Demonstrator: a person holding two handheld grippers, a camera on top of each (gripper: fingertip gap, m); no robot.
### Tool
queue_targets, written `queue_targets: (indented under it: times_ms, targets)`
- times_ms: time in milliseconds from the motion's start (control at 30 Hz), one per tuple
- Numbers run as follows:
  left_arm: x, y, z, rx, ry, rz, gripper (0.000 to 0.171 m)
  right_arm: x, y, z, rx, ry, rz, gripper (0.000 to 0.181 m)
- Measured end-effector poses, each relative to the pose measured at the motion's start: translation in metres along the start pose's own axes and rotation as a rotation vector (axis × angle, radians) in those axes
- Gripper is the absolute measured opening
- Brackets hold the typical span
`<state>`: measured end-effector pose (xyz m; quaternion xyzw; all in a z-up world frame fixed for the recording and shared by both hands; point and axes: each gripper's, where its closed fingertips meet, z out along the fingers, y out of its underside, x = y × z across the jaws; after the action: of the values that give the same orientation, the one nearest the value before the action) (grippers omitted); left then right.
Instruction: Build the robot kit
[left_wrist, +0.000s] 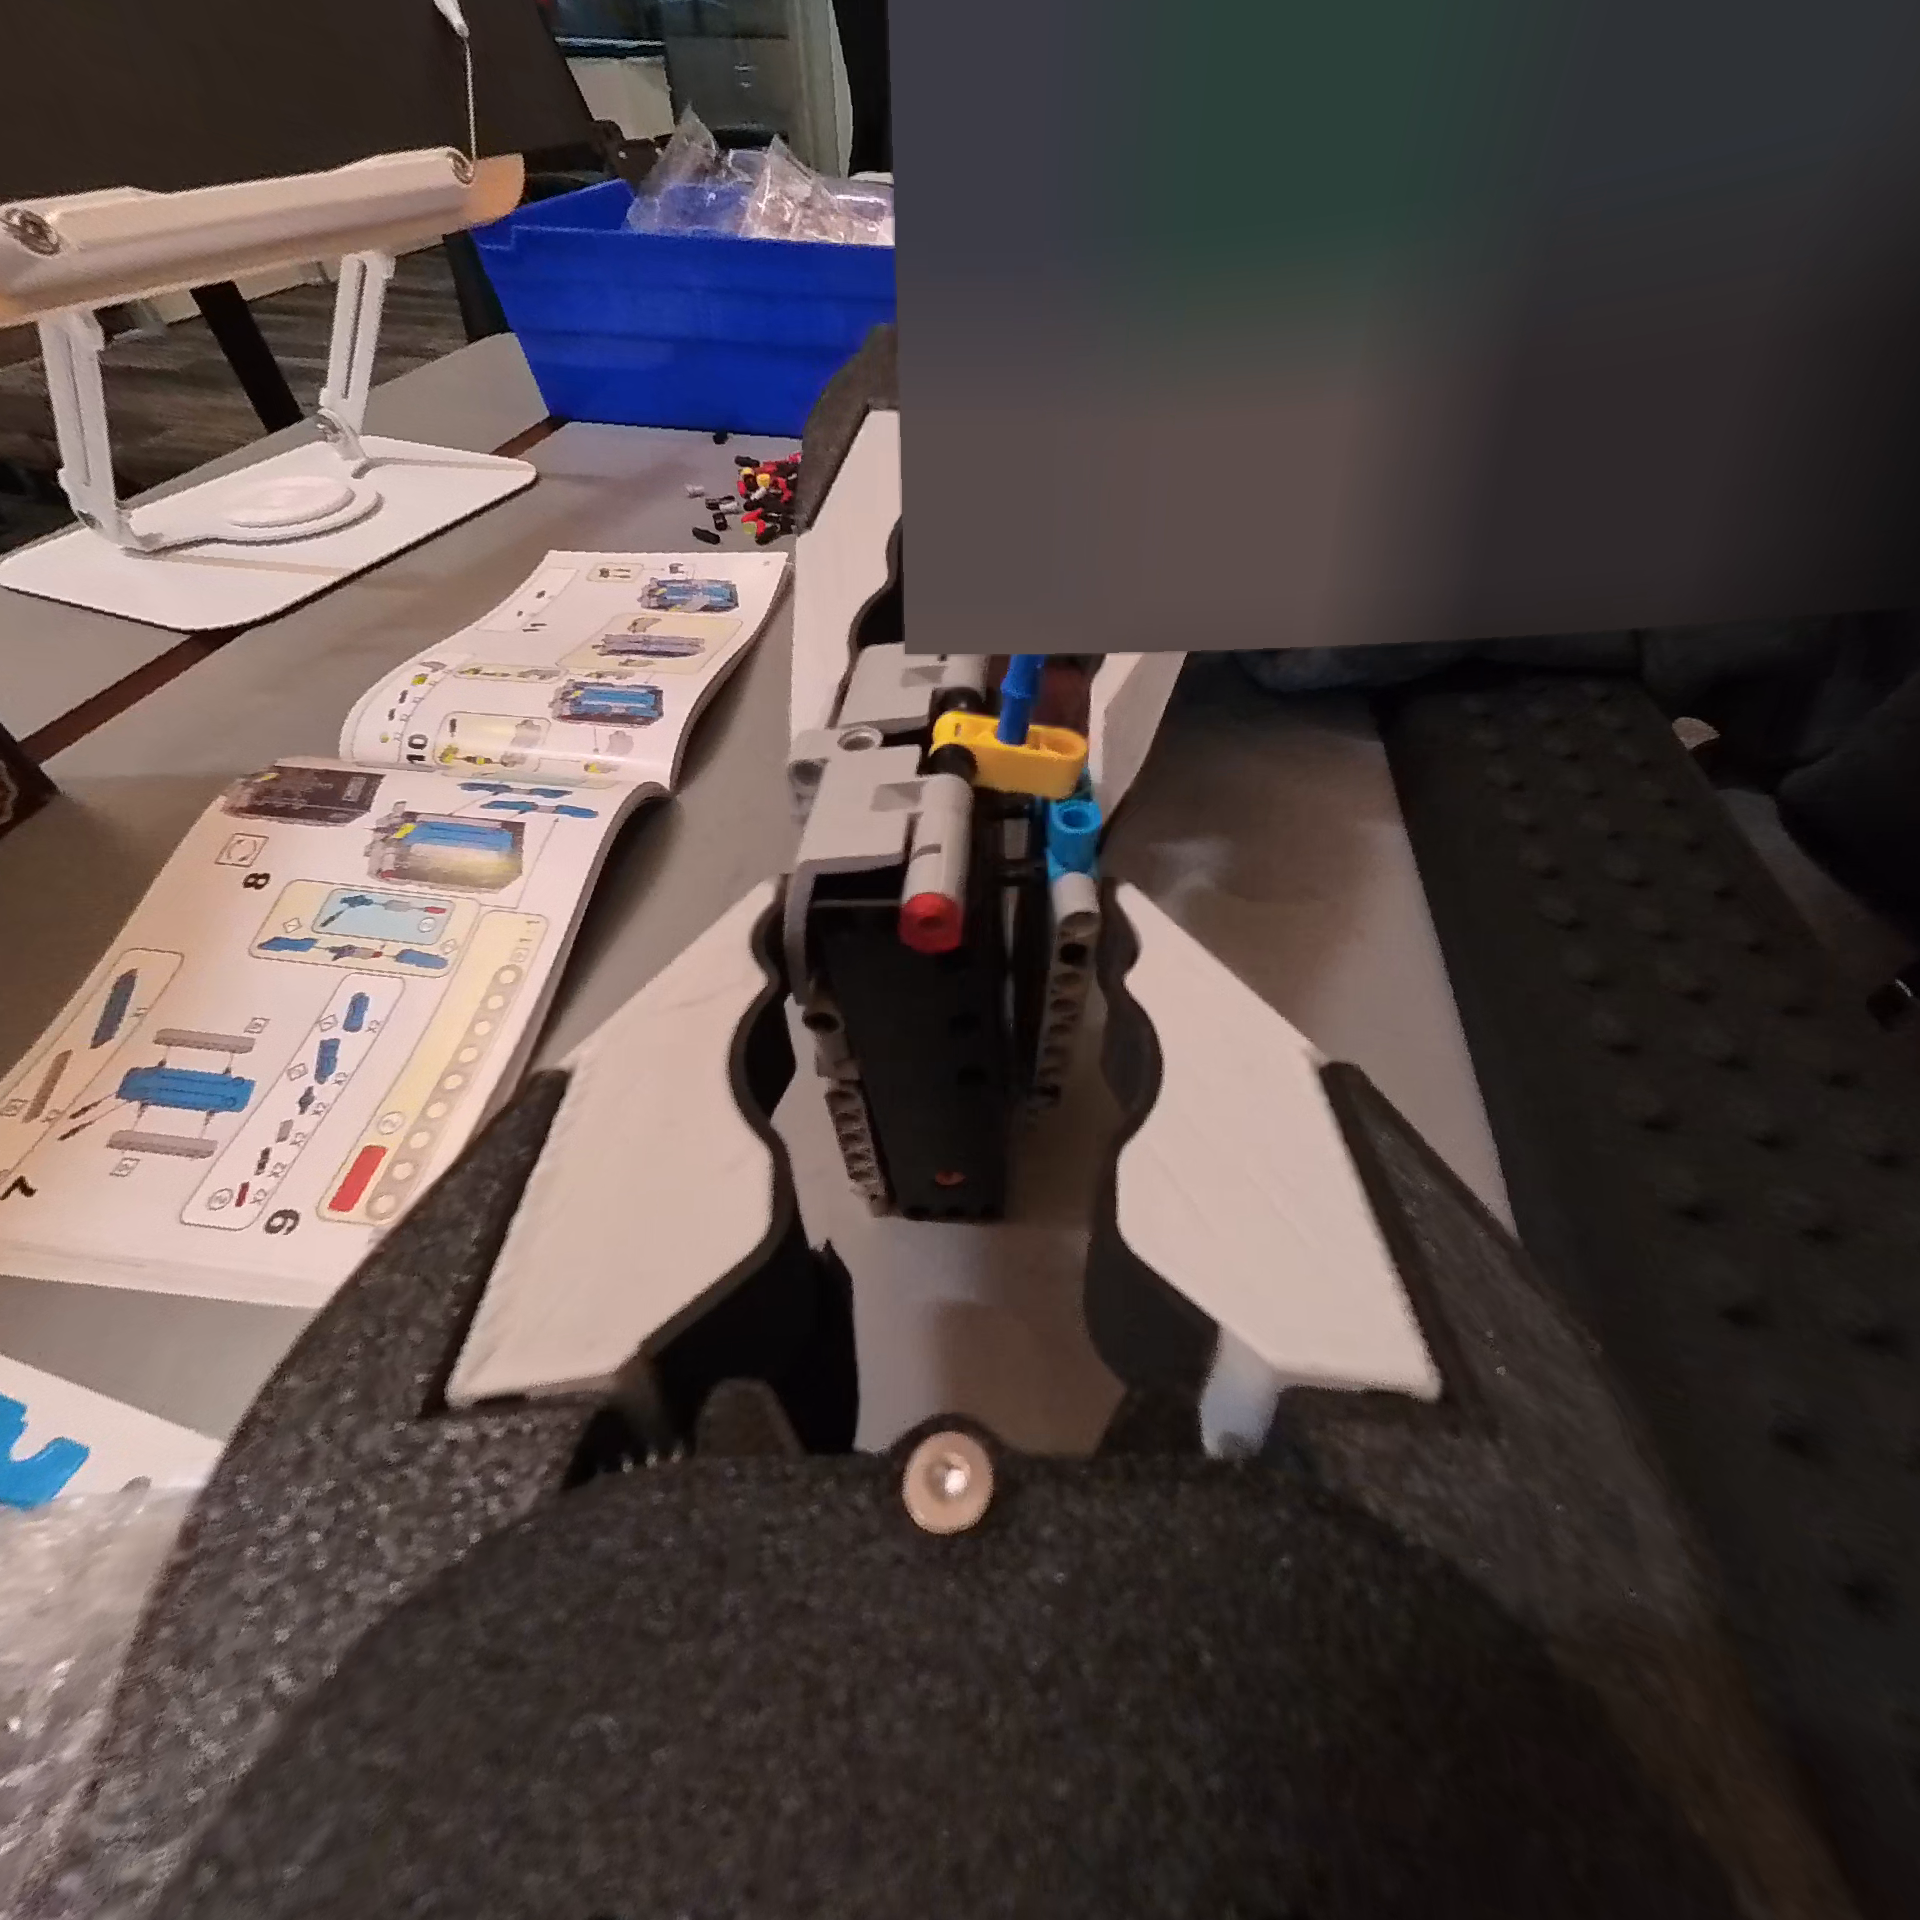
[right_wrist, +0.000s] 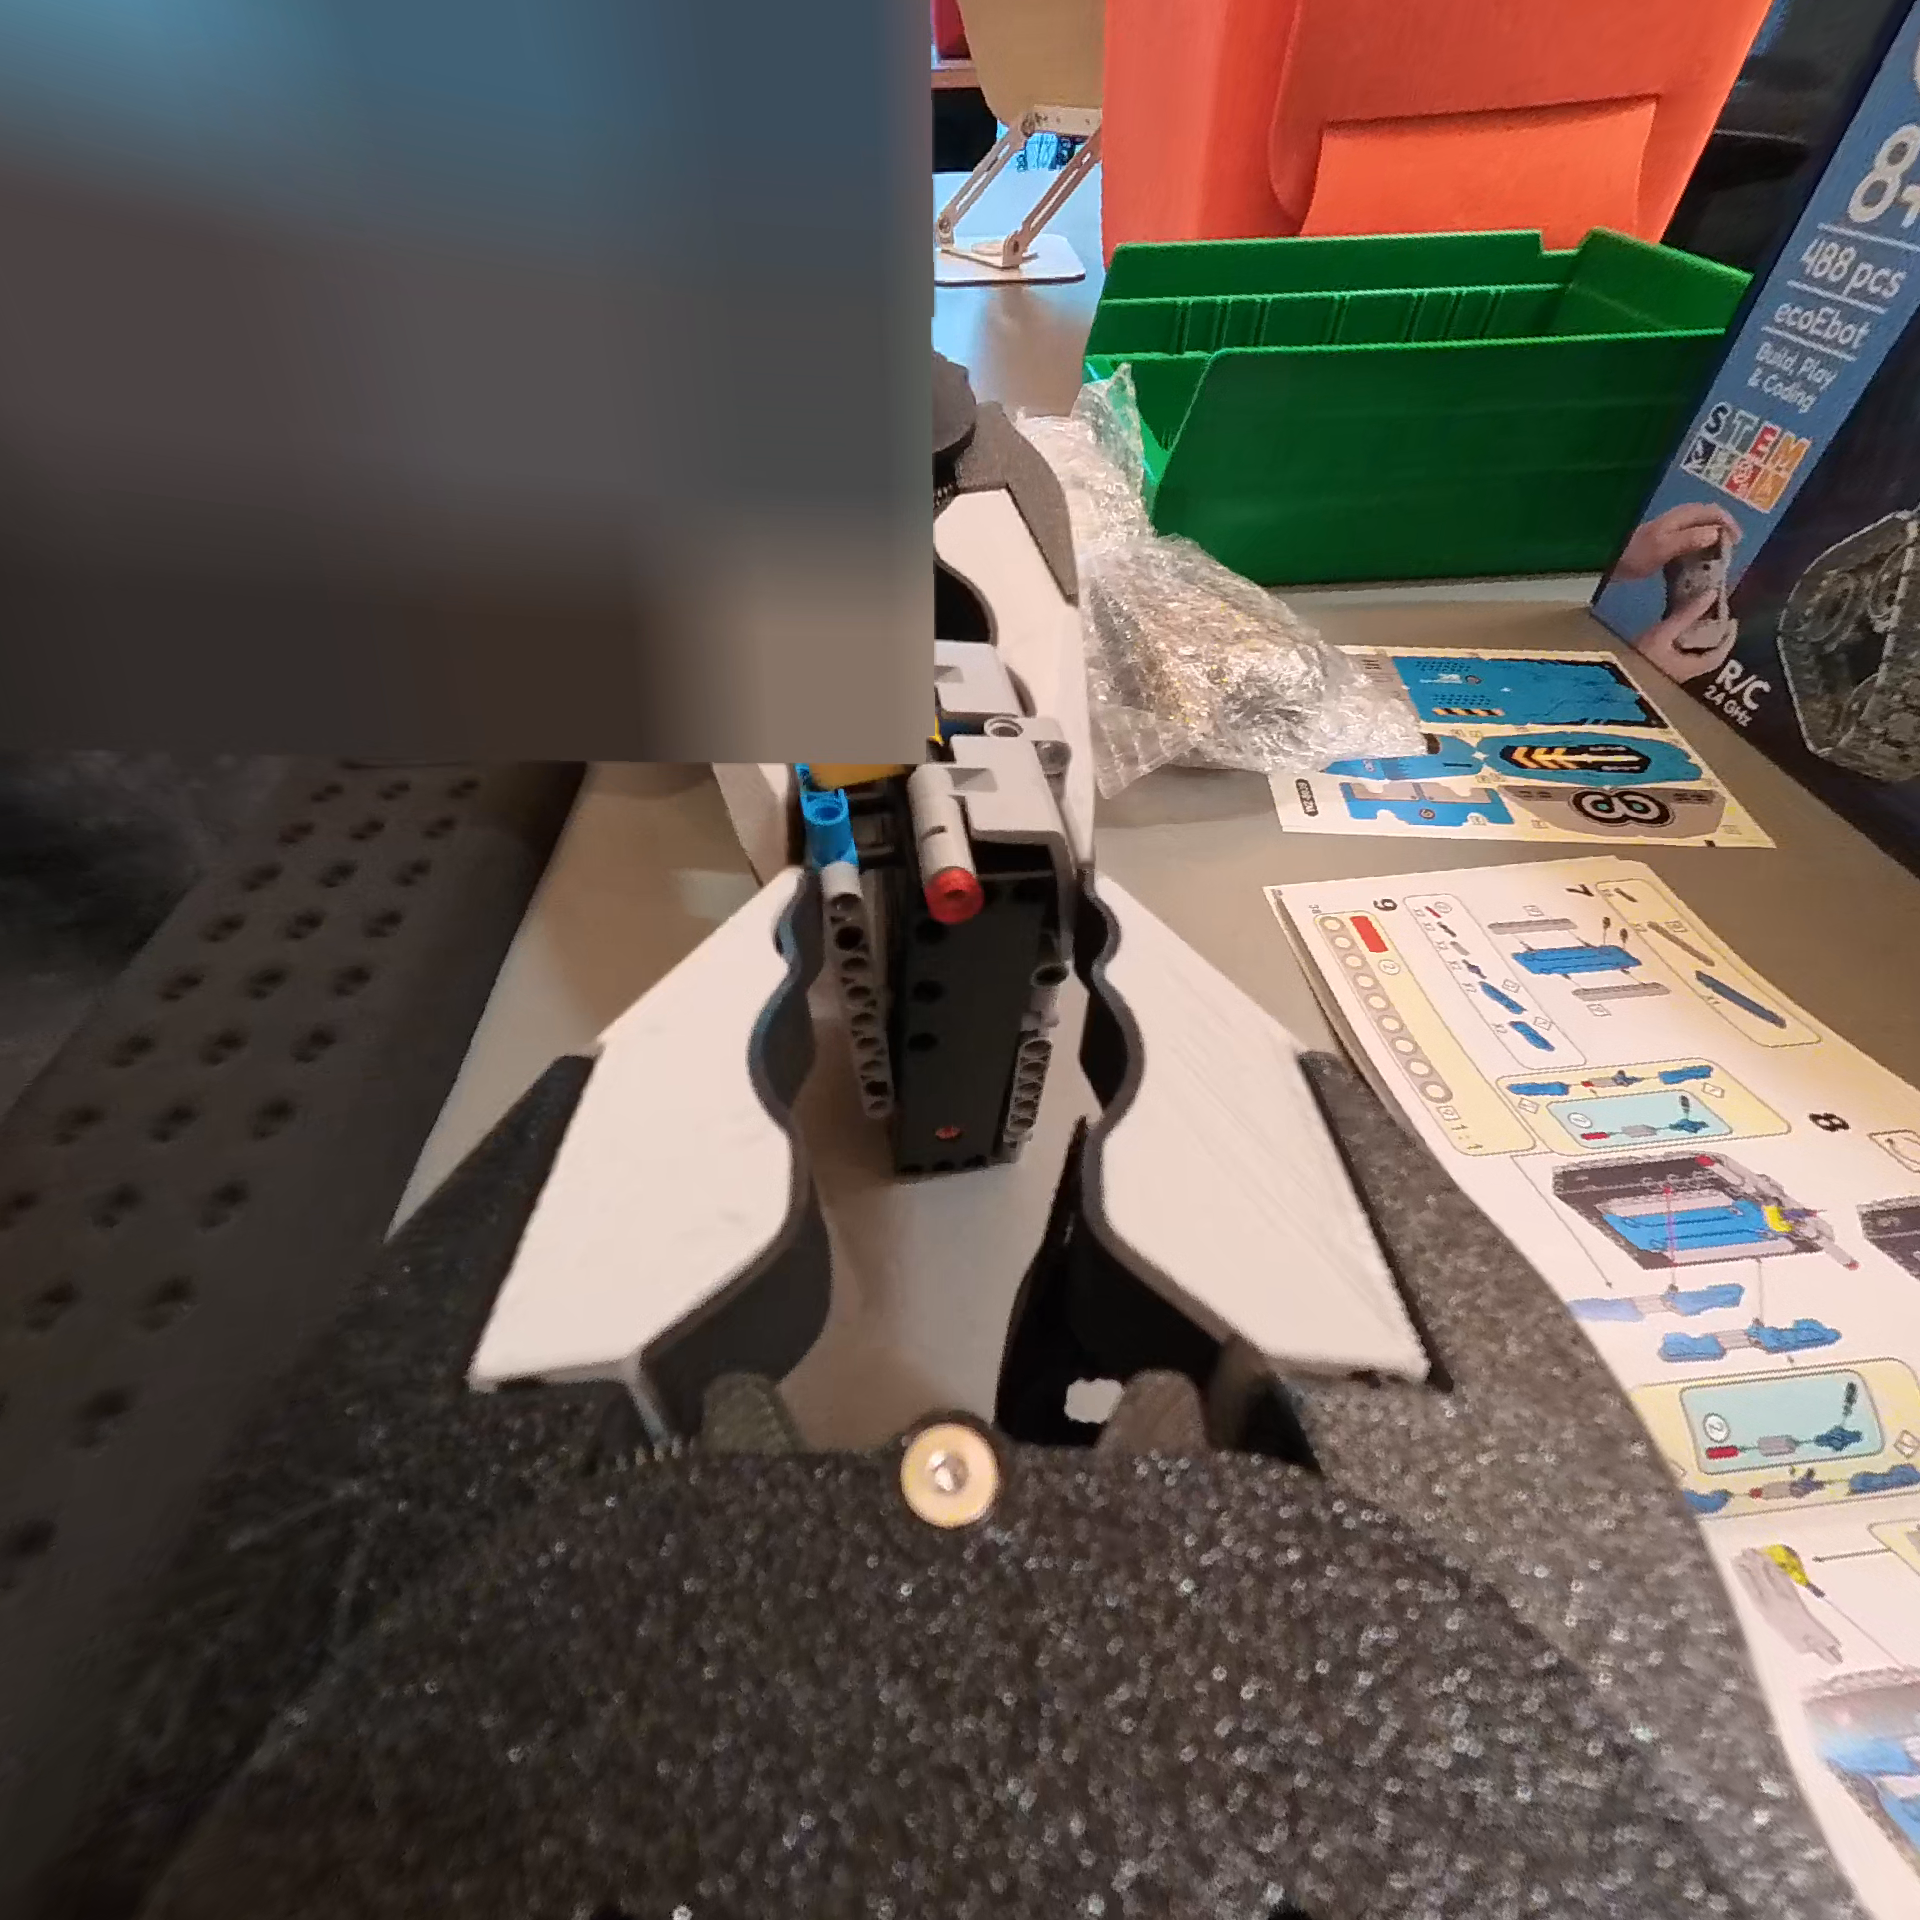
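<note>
Assembly: black-and-grey building-block module with red-tipped pin (left_wrist: 914, 997) | left gripper (left_wrist: 940, 935) and right gripper (right_wrist: 940, 925) each closed on opposite ends, steadying it above grey table (left_wrist: 665, 862) | open instruction booklet (left_wrist: 416, 883) lies beside left tongs for reference.

Black-grey brick assembly (left_wrist: 914, 1039) upright, clamped between both grippers.

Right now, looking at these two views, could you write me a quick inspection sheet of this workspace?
Surface: grey table, bare in patches.
Job's things: brick assembly, black and grey, held from both ends.
Clutter: open instruction booklet, sticker sheet, loose pins, plastic bag, blue bin, green bin, blue box.
Grippers: left gripper and right gripper, fingers shut on the assembly.
Cables: nothing seen.
Surroundings: white stand, orange chair.
</note>
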<state>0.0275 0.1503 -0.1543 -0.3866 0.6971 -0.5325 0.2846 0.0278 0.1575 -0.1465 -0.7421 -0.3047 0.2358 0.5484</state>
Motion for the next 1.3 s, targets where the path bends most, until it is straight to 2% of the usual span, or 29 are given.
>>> queue_targets:
  times_ms: [200,300,800,867,1100,1167,1233,1267,1300]
  targets:
    - [0.000,0.000,-0.003,0.009,-0.019,0.012,0.055,-0.002,-0.001,0.001,0.006,-0.004,0.015,0.045]
    - [0.000,-0.001,-0.001,0.009,-0.046,0.005,0.050,0.000,-0.001,0.001,0.042,-0.015,0.046,0.053]
    - [0.000,-0.003,0.002,0.022,-0.082,-0.008,0.052,0.000,-0.001,-0.003,0.063,-0.066,0.063,0.048]
    - [-0.002,-0.005,0.004,0.026,-0.087,-0.035,0.053,0.002,-0.001,-0.004,0.069,-0.069,0.083,0.047]
    - [-0.005,0.000,0.007,-0.010,-0.120,0.028,0.060,0.005,-0.001,-0.005,0.070,-0.072,0.110,0.044]
    - [-0.001,0.003,0.008,-0.026,-0.106,0.075,0.076,0.006,-0.001,-0.005,0.075,-0.072,0.121,0.044]
    - [0.002,0.006,0.008,-0.044,-0.115,0.120,0.081,0.005,-0.002,-0.004,0.077,-0.077,0.124,0.044]
    - [0.002,0.007,0.007,-0.051,-0.125,0.142,0.081,0.005,-0.002,-0.004,0.079,-0.080,0.124,0.044]
    - [0.001,0.008,0.006,-0.053,-0.132,0.161,0.074,0.003,-0.002,-0.004,0.078,-0.090,0.125,0.044]
